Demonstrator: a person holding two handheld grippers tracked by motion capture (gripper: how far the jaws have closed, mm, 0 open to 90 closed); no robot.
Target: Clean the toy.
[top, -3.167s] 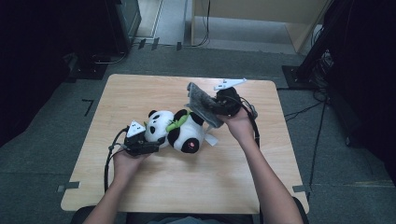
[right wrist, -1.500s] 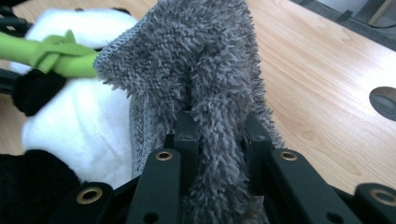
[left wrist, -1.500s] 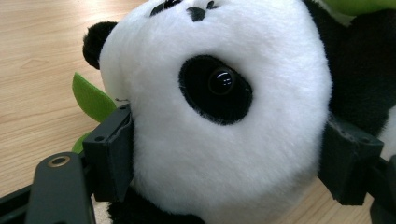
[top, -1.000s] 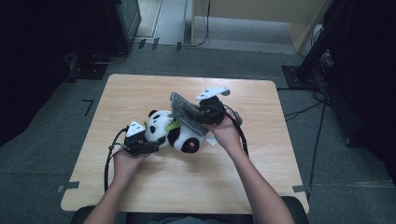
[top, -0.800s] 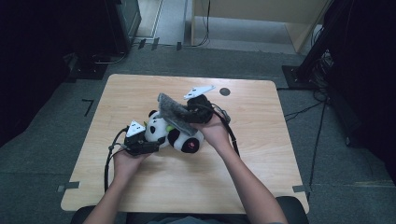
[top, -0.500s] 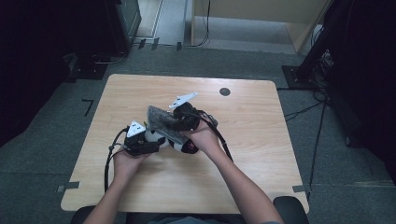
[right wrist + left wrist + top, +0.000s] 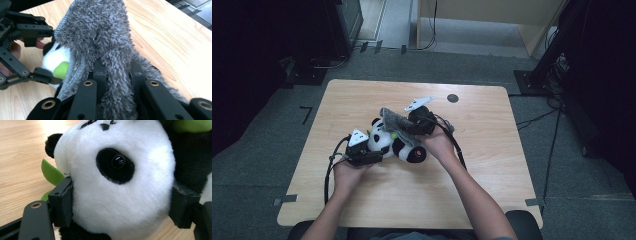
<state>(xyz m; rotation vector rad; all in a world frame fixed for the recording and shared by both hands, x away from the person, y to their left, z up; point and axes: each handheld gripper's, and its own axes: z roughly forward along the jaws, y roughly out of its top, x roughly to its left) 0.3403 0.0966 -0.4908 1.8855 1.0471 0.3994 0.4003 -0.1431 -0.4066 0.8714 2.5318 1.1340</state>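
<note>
Landmark: table (image 7: 492, 165).
- Toy panda (image 7: 394, 142) lying near table centre.
- Grey fuzzy cloth (image 7: 393, 118) now over panda's upper side; earlier out toward table's right half, clear of panda. Carried in and lowered since. Judged: draping or wiping about to begin.
- Right gripper (image 7: 416, 125) clamped tight on cloth, above panda near table centre.
- Left gripper (image 7: 373, 154) at table's near-left, unmoved; jaws just closed slightly, pressing panda's white head from both sides.

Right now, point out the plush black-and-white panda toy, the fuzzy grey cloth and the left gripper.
plush black-and-white panda toy (image 7: 117, 195), left gripper view, white cheek.
fuzzy grey cloth (image 7: 100, 32), right gripper view, upper pile.
left gripper (image 7: 384, 152), high view, between fingertips.
</note>
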